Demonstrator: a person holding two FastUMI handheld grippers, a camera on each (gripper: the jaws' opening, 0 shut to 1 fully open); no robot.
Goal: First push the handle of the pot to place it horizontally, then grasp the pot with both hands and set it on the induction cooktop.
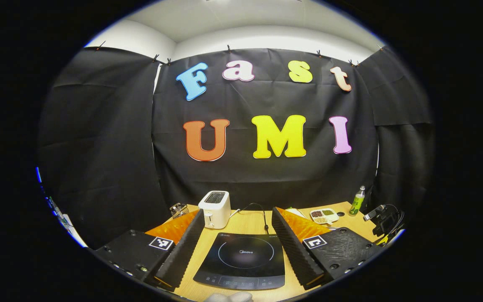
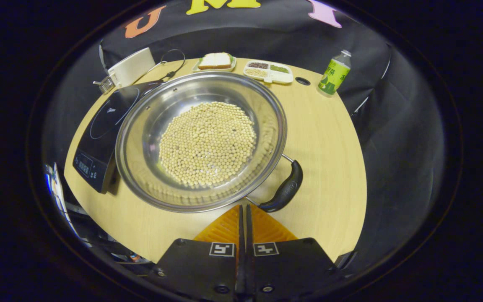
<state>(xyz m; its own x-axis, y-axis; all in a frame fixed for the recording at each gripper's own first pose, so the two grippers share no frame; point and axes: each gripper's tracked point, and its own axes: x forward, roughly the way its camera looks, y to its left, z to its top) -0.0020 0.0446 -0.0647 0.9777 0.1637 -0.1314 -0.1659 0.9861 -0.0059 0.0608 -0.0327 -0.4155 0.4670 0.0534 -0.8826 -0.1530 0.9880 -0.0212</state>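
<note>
A wide steel pot (image 2: pixel 141 126) holding pale soybeans (image 2: pixel 207 142) sits on the wooden table (image 2: pixel 329 138) in the right gripper view. Its left rim overlaps the black induction cooktop (image 2: pixel 99 134). The pot's black handle (image 2: pixel 285 189) sticks out at the lower right of the rim, slanted. My right gripper (image 2: pixel 243 207) is shut, with its tips at the pot's near rim just left of the handle; whether they touch it is unclear. In the left gripper view my left gripper (image 1: pixel 238 212) hangs open above the cooktop (image 1: pixel 241 260), nothing between its fingers.
Behind the cooktop stands a white toaster (image 1: pixel 215 209) with its cord. At the back of the table are a plate with bread (image 2: pixel 215 61), a divided snack tray (image 2: pixel 268 70) and a green bottle (image 2: pixel 333 72). A black device with cables (image 1: pixel 382 218) sits at the table's right edge.
</note>
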